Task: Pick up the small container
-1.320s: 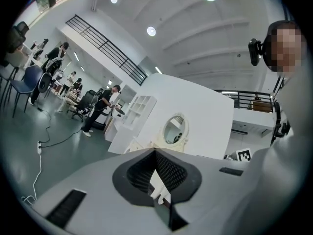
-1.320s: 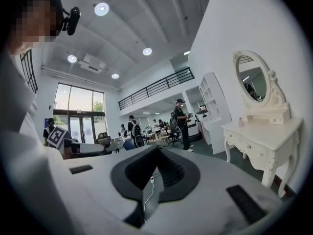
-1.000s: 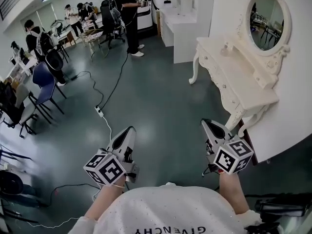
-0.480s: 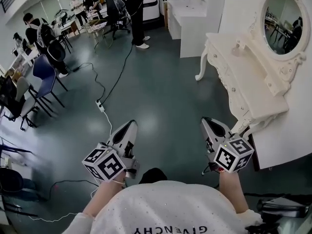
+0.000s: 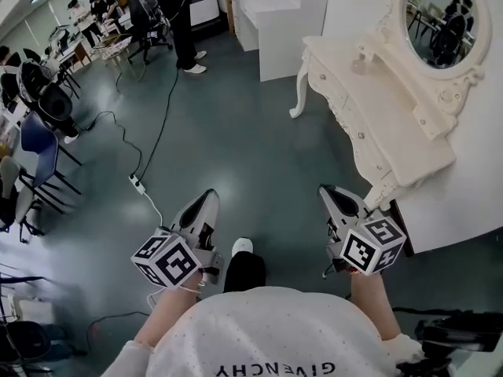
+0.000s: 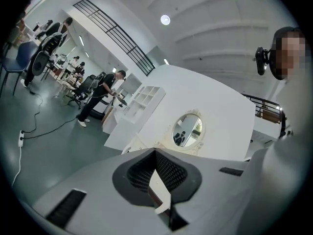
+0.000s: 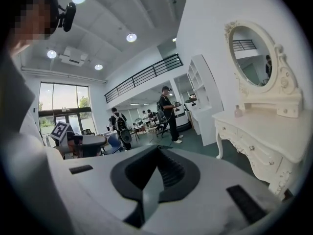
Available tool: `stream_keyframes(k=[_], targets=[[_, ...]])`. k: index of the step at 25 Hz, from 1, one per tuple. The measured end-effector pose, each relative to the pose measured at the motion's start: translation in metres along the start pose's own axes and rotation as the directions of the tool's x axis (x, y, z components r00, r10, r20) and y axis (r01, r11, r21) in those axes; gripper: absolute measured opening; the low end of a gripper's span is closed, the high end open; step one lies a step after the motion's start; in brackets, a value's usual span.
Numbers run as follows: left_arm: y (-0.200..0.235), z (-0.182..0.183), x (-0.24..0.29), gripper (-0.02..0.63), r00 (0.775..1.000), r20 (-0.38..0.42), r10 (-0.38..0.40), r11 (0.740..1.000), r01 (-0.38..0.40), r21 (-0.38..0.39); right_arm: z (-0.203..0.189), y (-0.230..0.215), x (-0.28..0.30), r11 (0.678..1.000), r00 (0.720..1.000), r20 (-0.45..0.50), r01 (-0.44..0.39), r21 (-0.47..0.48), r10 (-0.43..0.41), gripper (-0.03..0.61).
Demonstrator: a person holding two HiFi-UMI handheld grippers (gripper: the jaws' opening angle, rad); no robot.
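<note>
1. Fingers on the left gripper (image 5: 207, 197) and right gripper (image 5: 327, 192) are both pinched together, holding nothing.
2. Small container (image 7: 238, 111) sits by the mirror (image 5: 440, 22) on the white vanity surface (image 5: 397, 136), well apart from both.
3. I'd step closer, open the right fingers first, then approach level.

Small container (image 7: 238, 111) on dressing table (image 7: 274, 131); mirror (image 7: 252, 58) behind.

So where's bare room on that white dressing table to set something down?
Nearly all the tabletop is bare, from the small bottle by the mirror to the near end. Crowded only around the chairs at far left.
</note>
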State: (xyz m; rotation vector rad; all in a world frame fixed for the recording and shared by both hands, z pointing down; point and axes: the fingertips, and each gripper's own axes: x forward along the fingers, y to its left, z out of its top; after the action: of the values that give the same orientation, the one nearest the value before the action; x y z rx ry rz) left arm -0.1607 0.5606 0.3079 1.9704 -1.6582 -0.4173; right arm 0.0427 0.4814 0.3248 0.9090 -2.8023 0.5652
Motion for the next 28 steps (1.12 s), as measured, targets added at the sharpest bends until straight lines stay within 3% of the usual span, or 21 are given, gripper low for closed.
stream_keyframes(k=[14, 19, 23, 28], targets=[[0.079, 0.101, 0.148, 0.0, 0.989, -0.061, -0.136, 0.987, 0.14, 0.073, 0.076, -0.053, 0.144, 0.991, 0.991, 0.029, 0.132, 0.023, -0.132, 0.002], [0.102, 0.128, 0.177, 0.0, 0.977, -0.092, -0.191, 0.973, 0.201, 0.112, 0.1, -0.055, 0.191, 0.987, 0.986, 0.043, 0.16, 0.022, -0.16, 0.002], [0.115, 0.139, 0.196, 0.0, 0.969, -0.112, -0.219, 0.965, 0.232, 0.124, 0.102, -0.056, 0.22, 0.987, 0.987, 0.017, 0.161, -0.009, -0.161, 0.002], [0.129, 0.145, 0.205, 0.0, 0.963, -0.129, -0.236, 0.957, 0.253, 0.142, 0.103, -0.057, 0.247, 0.988, 0.988, 0.016, 0.152, 0.02, -0.152, 0.002]])
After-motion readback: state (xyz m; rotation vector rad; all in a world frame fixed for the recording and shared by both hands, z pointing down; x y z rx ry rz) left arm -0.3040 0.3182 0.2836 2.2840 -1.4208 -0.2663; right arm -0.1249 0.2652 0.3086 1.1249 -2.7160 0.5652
